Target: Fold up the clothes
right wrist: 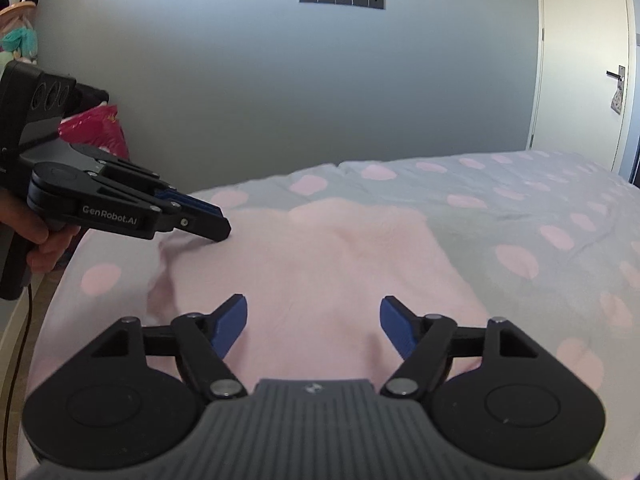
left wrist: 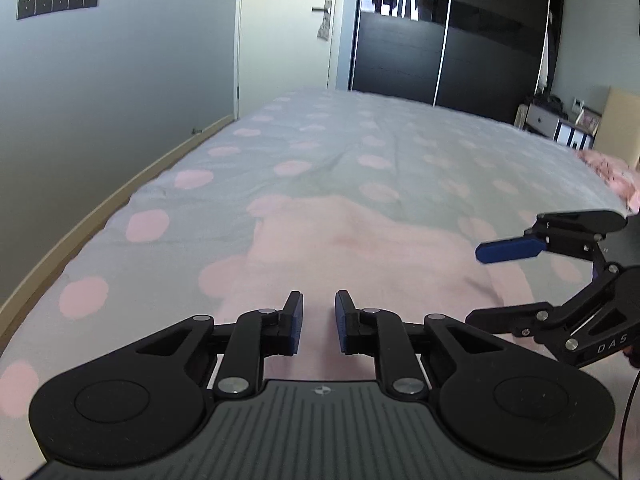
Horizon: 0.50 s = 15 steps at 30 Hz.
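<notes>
A soft pink garment (left wrist: 360, 248) lies flat on the bed, its near part spread under both grippers. My left gripper (left wrist: 319, 300) hovers low over the garment's near edge. Its blue pads stand a narrow gap apart, and only the cloth below shows through that gap. In the right wrist view the left gripper (right wrist: 222, 228), held by a hand (right wrist: 44, 240), has its tips at the left edge of the garment (right wrist: 340, 260), where the cloth is slightly rumpled. My right gripper (right wrist: 312, 304) is wide open above the garment with nothing between its fingers; it also shows as the right gripper (left wrist: 476, 285).
The bed cover (left wrist: 320, 152) is grey with pink dots. A wooden bed edge (left wrist: 100, 208) and a grey wall run along the left. Another pink cloth (left wrist: 612, 176) lies at the bed's far right. Behind are a door (left wrist: 288, 28) and a dark wardrobe (left wrist: 448, 32).
</notes>
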Each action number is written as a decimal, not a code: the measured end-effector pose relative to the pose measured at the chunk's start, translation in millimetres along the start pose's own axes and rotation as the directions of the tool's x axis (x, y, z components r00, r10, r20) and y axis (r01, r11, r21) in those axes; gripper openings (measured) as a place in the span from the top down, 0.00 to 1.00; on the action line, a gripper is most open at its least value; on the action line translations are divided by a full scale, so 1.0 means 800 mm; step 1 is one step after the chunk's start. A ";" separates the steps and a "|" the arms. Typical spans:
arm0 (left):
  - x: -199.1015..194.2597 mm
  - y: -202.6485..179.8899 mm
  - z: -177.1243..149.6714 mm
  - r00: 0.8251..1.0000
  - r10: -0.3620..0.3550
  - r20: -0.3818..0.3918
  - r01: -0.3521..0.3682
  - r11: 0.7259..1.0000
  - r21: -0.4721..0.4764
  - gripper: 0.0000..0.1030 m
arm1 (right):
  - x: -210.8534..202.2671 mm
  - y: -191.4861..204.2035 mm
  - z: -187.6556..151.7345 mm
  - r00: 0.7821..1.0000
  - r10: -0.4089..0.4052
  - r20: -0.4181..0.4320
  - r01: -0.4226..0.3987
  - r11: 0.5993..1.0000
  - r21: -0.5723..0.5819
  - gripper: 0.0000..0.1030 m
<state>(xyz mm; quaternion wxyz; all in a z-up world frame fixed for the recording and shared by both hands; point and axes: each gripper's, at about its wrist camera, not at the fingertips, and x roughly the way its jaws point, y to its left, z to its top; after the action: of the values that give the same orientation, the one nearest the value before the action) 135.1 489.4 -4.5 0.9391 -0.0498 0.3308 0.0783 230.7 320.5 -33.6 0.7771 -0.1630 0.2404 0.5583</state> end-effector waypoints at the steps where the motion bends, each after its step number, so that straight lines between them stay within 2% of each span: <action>1: 0.003 -0.002 -0.006 1.000 0.013 -0.016 -0.013 1.000 0.012 0.86 | 0.004 0.003 -0.007 1.000 -0.007 -0.019 0.006 1.000 -0.008 0.26; 7: 0.035 0.006 -0.030 0.991 0.053 -0.124 -0.053 0.999 0.002 0.83 | 0.047 0.007 -0.037 0.987 -0.042 -0.152 0.043 0.999 0.002 0.25; 11: 0.038 0.008 -0.033 0.989 0.051 -0.138 -0.052 0.999 -0.002 0.83 | 0.051 0.011 -0.039 0.986 -0.055 -0.158 0.055 0.998 -0.001 0.24; 15: 0.021 0.007 -0.034 0.991 0.054 -0.121 -0.057 0.998 -0.017 0.83 | 0.026 0.009 -0.032 0.988 -0.048 -0.150 0.056 0.997 0.049 0.26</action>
<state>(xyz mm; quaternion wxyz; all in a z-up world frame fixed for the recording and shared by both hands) 130.1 492.6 -36.2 0.9144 -0.0548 0.3873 0.1048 224.5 325.6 -66.5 0.7753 -0.1896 0.3079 0.5178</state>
